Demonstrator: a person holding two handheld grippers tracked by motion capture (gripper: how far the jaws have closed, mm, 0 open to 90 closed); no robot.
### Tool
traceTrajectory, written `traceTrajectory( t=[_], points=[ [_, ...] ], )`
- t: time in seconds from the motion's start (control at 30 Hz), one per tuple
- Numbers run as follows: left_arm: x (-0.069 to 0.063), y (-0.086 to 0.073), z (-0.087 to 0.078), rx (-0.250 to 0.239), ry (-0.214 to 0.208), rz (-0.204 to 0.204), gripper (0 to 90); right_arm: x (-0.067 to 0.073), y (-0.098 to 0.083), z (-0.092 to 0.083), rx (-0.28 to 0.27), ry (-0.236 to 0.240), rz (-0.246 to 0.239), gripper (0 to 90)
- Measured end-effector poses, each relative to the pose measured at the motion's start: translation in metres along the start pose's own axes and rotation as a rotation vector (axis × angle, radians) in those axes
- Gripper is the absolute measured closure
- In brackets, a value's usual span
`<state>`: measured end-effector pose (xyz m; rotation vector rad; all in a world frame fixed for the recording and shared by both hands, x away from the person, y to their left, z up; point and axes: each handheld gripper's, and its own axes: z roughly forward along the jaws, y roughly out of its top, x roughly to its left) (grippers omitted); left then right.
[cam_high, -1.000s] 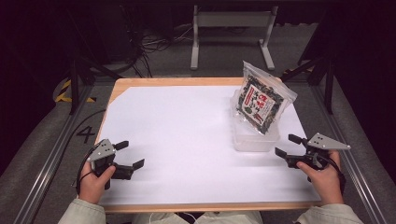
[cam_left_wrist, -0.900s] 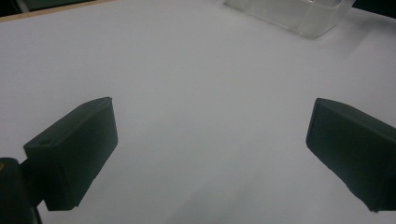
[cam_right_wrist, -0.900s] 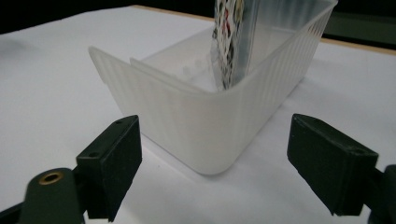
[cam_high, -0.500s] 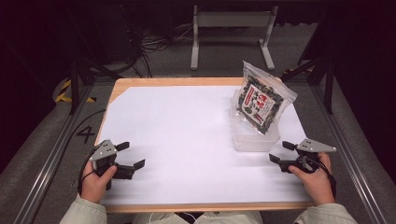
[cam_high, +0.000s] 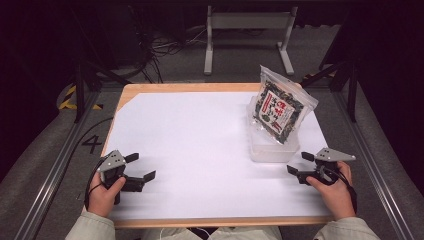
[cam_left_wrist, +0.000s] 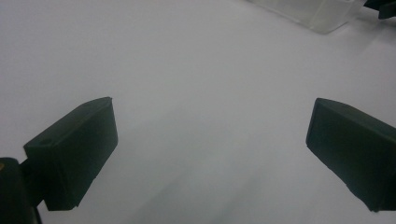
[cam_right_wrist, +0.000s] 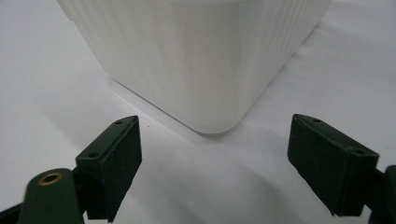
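The right gripper (cam_high: 300, 169) hovers just beside the near corner of the tub (cam_high: 274, 149), jaws spread wide and empty, apparently lined up to take that corner. The left gripper (cam_high: 137, 169), likewise open and empty, waits well apart from the tub. A packet (cam_high: 281, 111) stands tilted in the tub, propped against its wall.

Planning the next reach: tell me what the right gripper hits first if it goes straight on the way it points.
Probably the near corner of the white tub, dead ahead of the open right gripper. The snack bag stands in that tub, higher up.
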<state>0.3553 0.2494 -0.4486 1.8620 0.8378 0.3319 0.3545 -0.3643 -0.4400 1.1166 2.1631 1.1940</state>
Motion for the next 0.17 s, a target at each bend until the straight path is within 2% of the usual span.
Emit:
traceTrajectory(
  t=[0.17],
  points=[
    [0.0005,0.0002,0.0004,-0.003,0.004,-0.014,3.0,0.0006,0.0,-0.0003,-0.004,-0.009,-0.002,19.6]
  ],
)
